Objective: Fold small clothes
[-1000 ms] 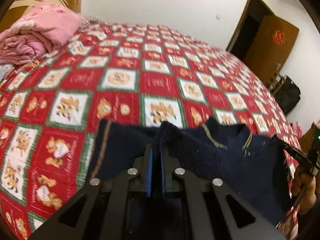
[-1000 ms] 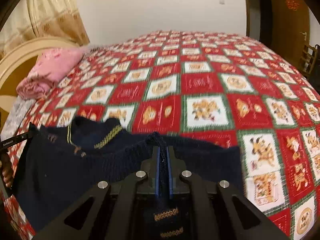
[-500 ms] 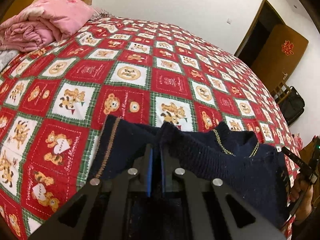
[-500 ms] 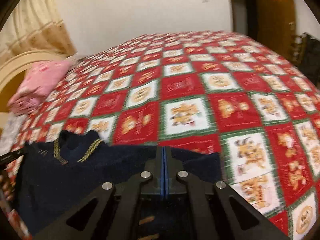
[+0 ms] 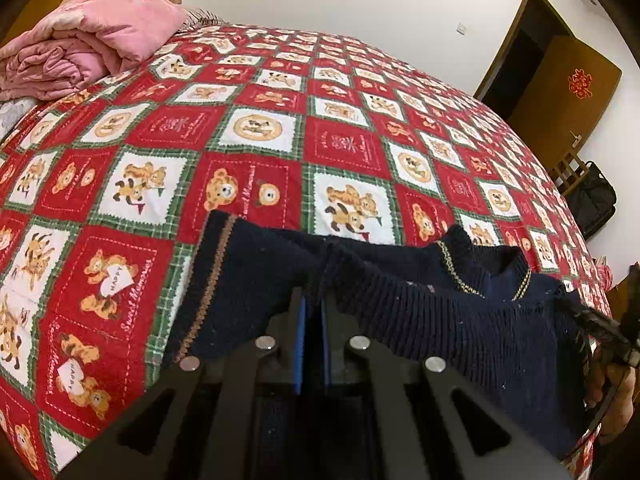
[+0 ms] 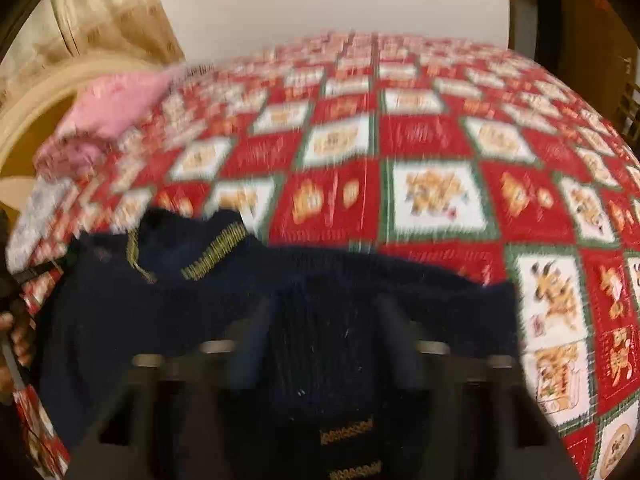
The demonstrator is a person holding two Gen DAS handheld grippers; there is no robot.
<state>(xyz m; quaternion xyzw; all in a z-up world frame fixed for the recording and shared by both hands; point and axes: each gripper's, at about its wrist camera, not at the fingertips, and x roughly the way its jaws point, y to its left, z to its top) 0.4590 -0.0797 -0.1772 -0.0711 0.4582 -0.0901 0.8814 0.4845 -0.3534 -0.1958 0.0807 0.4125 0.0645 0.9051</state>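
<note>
A red teddy-bear quilt (image 5: 256,132) covers the bed, with a folded pink blanket (image 5: 92,40) at its far left. At the near edge a navy sweater (image 5: 440,312) stretches left to right, collar facing far. The left gripper (image 5: 313,320) pinches its ribbed shoulder. The right gripper (image 6: 324,320) blurs, jaws opening, knit between them.
</note>
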